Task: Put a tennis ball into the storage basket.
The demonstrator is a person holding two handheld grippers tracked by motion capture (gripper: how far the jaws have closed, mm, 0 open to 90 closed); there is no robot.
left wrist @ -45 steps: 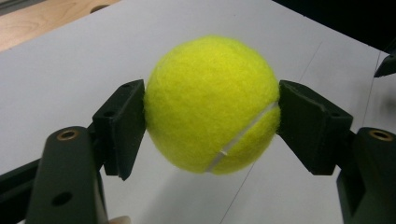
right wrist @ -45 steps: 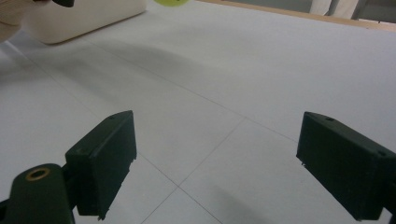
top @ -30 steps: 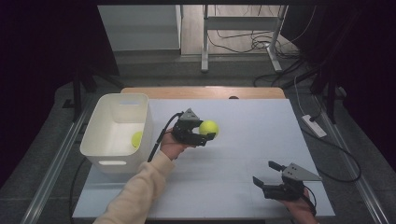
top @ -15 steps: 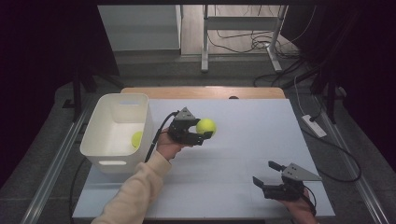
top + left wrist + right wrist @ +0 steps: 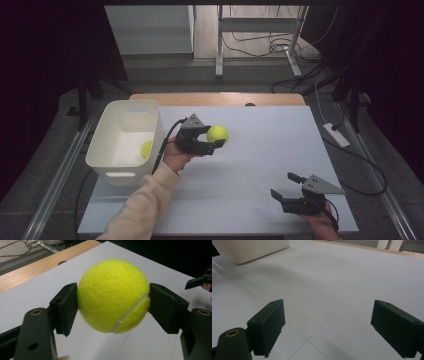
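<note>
A yellow tennis ball (image 5: 218, 134) hangs a little above the white table (image 5: 270, 135), and my left gripper (image 5: 215, 137) is shut on it just right of the white bin (image 5: 101, 145). In the left gripper view the ball (image 5: 113, 296) is pinched between both black pads (image 5: 65, 306). A second yellow ball (image 5: 146, 148) lies inside the bin against its right wall. My right gripper (image 5: 281, 184) rests low near the table's front right, open, with nothing between its jaws. The right gripper view has the same gripper (image 5: 328, 330) over bare table.
The bin's corner (image 5: 249, 250) stands far off at the upper left in the right gripper view. A wooden strip (image 5: 215, 98) runs along the table's far edge. A power strip (image 5: 336, 135) lies on the floor to the right, and metal stand legs (image 5: 219, 45) rise behind the table.
My left gripper has carried the ball slightly to the left, toward the bin. The right gripper has stayed where it was.
</note>
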